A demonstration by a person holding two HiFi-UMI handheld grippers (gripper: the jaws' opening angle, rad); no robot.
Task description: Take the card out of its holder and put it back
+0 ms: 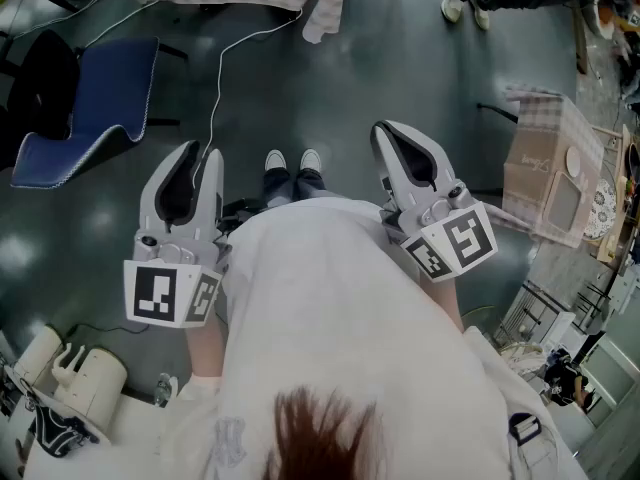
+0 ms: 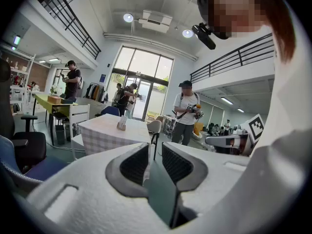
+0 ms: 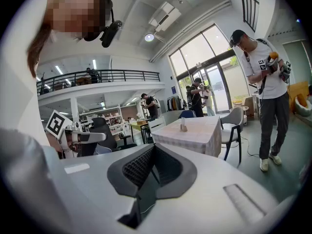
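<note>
White shirt [image 1: 330, 298]; white left tool [image 1: 198, 154] and right tool [image 1: 396, 134], black-padded.

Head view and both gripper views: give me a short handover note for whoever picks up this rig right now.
Left claw: jaws a little apart, nothing between them.
Right claw: shut, empty.
Both are held in the air, well short of the checked table ahead.
Things: a small stand sits on that table. It may be the card holder, but it is too small to tell. No card can be made out.
Done: nothing that shows.
Left: go up to the table, take the card out of its holder, then put it back.
</note>
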